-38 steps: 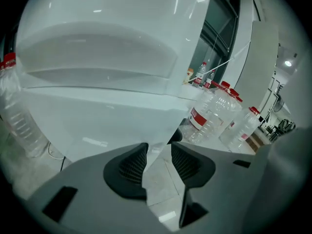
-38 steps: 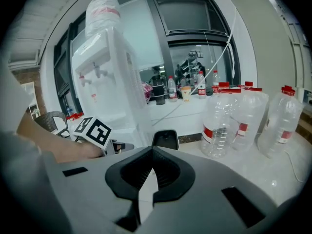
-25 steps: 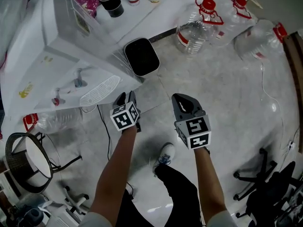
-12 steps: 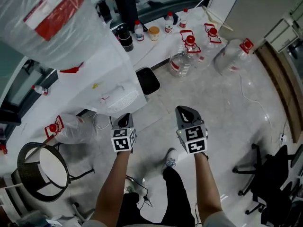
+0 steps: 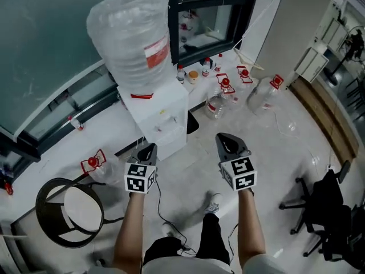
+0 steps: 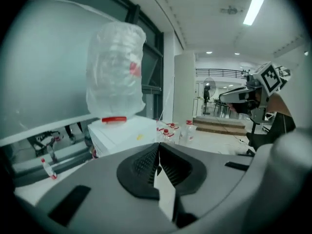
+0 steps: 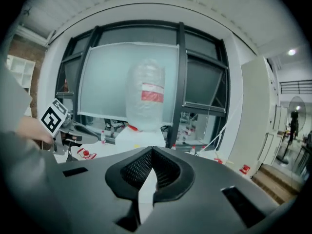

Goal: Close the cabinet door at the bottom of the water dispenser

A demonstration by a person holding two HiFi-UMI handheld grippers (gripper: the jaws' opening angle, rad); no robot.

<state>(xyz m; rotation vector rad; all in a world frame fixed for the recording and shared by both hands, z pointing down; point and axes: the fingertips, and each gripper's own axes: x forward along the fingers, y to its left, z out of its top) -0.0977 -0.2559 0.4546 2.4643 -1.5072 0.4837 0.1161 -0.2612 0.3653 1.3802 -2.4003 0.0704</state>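
Observation:
The white water dispenser stands by the window wall with a large plastic-wrapped bottle on top. From above its lower front is steeply foreshortened, and no open door sticks out from it. My left gripper hangs in the air just in front of the dispenser's left corner, shut and empty. My right gripper is level with it to the right, also shut and empty. The left gripper view shows the dispenser ahead beyond the meeting fingertips. In the right gripper view the bottle stands ahead beyond the closed tips.
Several empty water jugs with red caps lie on the floor right of the dispenser, and one lies at the left. A black bin sits beside the dispenser. A round black stand is at the lower left, an office chair at the right.
The view has risen from close over the dispenser to standing height. Both grippers came up and back from the dispenser's lower front, and the whole bottle now shows.

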